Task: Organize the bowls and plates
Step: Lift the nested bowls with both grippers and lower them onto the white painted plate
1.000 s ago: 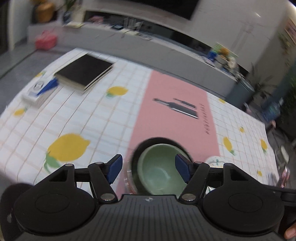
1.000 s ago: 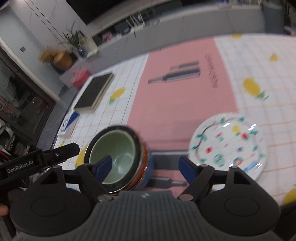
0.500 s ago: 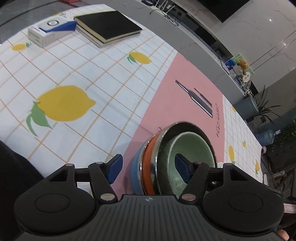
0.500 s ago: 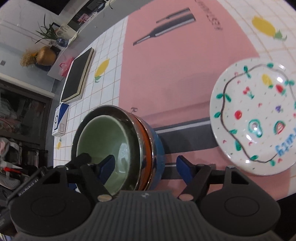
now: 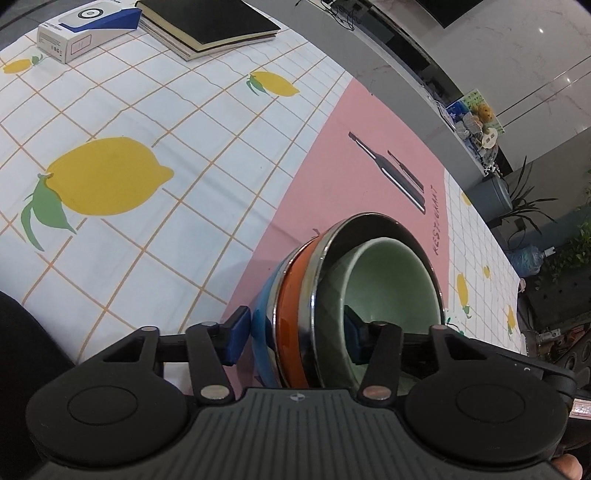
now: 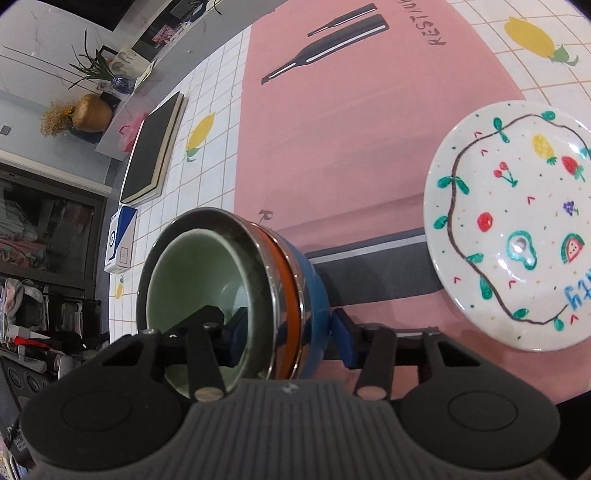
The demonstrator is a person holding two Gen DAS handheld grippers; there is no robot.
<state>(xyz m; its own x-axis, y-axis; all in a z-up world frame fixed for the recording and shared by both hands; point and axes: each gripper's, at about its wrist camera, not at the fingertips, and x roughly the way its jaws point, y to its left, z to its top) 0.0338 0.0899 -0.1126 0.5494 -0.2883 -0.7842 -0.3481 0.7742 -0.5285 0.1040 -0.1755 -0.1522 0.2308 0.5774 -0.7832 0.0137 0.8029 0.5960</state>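
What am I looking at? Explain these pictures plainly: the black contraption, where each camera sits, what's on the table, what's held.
No robot here: a person holds a two-finger clamp in each hand, and each clamp carries a wide-angle camera looking along its fingers. The black shape at the bottom of each picture is the clamp itself.

One picture is from the left gripper, the other from the right gripper. Both straddle the wall of a stack of nested bowls, one blue pad inside and one outside, from opposite sides. Their jaws have just been closing. Whether the pads already press, I cannot tell.

The lemon-print tablecloth also carries a pink mat, a fruit-painted plate, black books and a small box.
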